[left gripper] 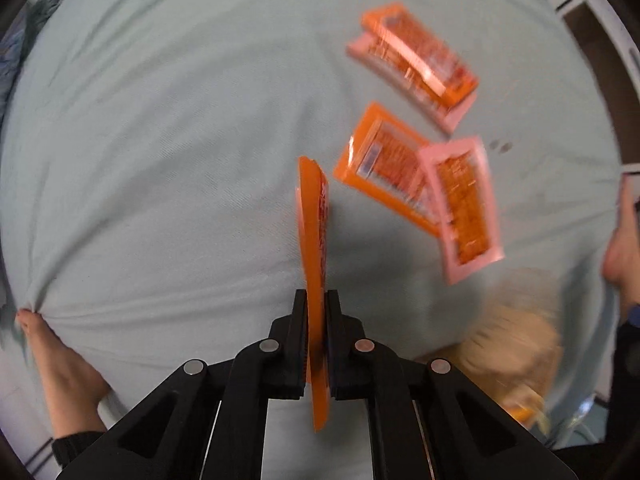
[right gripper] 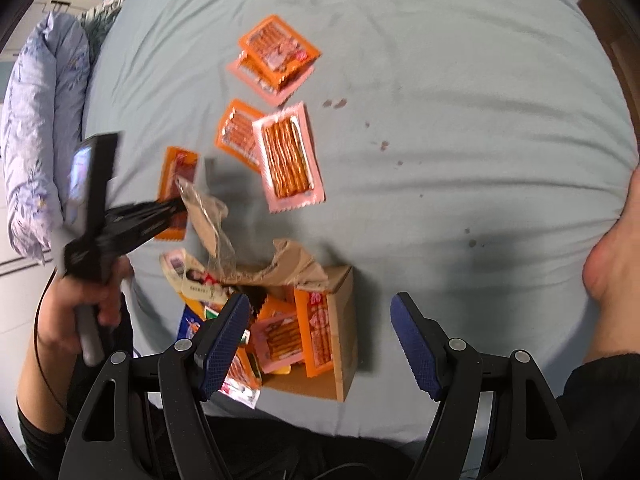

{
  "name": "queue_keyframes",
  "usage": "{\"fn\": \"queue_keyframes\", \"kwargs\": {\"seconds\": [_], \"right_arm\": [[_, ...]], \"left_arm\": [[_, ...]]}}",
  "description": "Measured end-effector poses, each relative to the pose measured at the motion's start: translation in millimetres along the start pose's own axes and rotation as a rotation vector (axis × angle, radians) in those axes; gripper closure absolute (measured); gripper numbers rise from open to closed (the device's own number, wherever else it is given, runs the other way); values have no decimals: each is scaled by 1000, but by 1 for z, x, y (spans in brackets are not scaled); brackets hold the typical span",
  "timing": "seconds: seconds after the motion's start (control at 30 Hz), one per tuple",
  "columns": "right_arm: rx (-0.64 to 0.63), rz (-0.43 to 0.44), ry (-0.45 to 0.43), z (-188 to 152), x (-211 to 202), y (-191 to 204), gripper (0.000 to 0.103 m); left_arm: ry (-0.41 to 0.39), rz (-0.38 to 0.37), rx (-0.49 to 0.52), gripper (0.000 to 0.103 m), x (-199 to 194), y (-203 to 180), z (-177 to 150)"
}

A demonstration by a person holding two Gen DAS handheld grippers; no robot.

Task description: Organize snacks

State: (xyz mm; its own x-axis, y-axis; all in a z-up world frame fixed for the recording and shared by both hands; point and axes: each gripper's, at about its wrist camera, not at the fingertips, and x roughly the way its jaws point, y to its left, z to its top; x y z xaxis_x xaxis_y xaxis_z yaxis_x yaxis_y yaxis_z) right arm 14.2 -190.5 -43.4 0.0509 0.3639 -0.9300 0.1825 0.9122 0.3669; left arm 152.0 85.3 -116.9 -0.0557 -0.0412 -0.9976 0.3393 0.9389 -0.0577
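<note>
The left tool [left gripper: 317, 312] pinches one flat orange snack packet [left gripper: 314, 216]. The right tool [right gripper: 320, 344] gapes empty above the torn brown cardboard box [right gripper: 340, 320]. Four packets lie sorted beyond the box; many wait inside.

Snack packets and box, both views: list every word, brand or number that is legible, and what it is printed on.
None can be read.
Orange packet held in the left tool: print blurred.
Pink packet on the sheet: no readable text.
Orange packet on top: label too small.
Packets in the cardboard box: print too small and blurred.
</note>
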Motion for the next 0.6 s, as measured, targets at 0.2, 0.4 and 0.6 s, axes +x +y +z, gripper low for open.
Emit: {"fn": "queue_keyframes", "kwargs": {"seconds": [0.2,0.4,0.6], "right_arm": [[-5,-41,-71,3,-5,0,31],[-80,-258,-116,9,7,15,31],[-127,-259,-48,15,33,38,31]], "left_arm": [[-100,-137,25,97,-63,-3,-34],[-113,-275,133,97,-109,-41,-61],[-26,-342,224,96,-105,-75,-76]]}}
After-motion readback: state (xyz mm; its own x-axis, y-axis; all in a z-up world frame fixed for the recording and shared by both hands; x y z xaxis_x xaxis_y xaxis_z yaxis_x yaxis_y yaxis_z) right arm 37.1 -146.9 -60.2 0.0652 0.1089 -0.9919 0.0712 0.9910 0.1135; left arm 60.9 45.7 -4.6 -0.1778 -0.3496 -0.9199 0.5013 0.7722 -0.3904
